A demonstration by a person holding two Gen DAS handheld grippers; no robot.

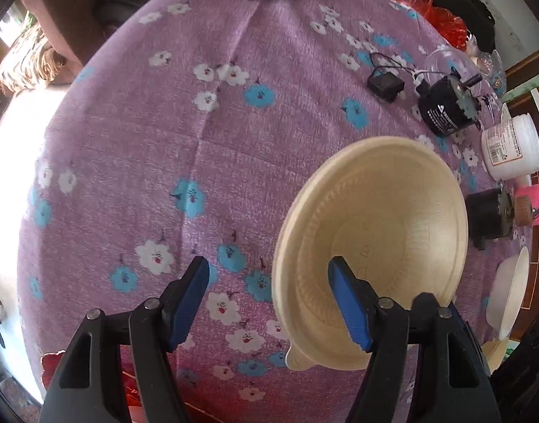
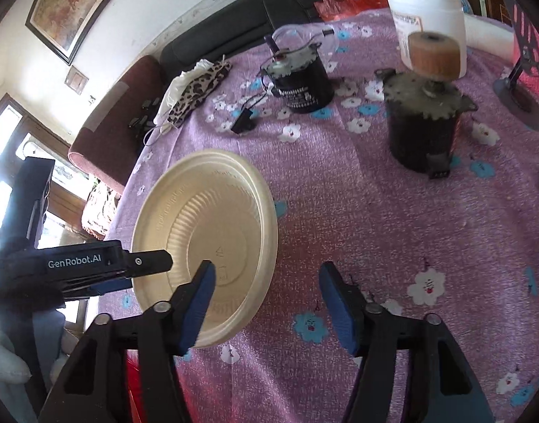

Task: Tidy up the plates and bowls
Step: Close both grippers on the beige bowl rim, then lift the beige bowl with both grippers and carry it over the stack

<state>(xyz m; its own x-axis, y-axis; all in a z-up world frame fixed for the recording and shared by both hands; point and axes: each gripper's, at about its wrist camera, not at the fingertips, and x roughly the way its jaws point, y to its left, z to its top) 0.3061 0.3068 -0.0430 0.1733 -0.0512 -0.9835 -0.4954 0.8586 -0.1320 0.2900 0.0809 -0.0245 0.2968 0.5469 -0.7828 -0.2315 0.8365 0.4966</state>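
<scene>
A cream disposable bowl [image 1: 375, 232] stands on the purple flowered tablecloth [image 1: 199, 162], in the right half of the left wrist view. It also shows in the right wrist view [image 2: 206, 232] at the left. My left gripper [image 1: 269, 299] is open, with its right finger over the bowl's near rim and its left finger over bare cloth. My right gripper [image 2: 266, 303] is open and empty, with its left finger in front of the bowl's rim. The left gripper's body [image 2: 82, 264] reaches in from the left in the right wrist view. A white bowl [image 1: 509, 292] lies at the far right edge.
Two black motors [image 2: 301, 84] [image 2: 424, 120], a white plastic jar [image 2: 428, 17], a small black adapter [image 1: 386, 86], a leopard-print cloth [image 2: 195, 91] and a red plastic bag [image 1: 424, 3] lie on the far and right parts of the table. A sofa [image 2: 110, 120] stands behind.
</scene>
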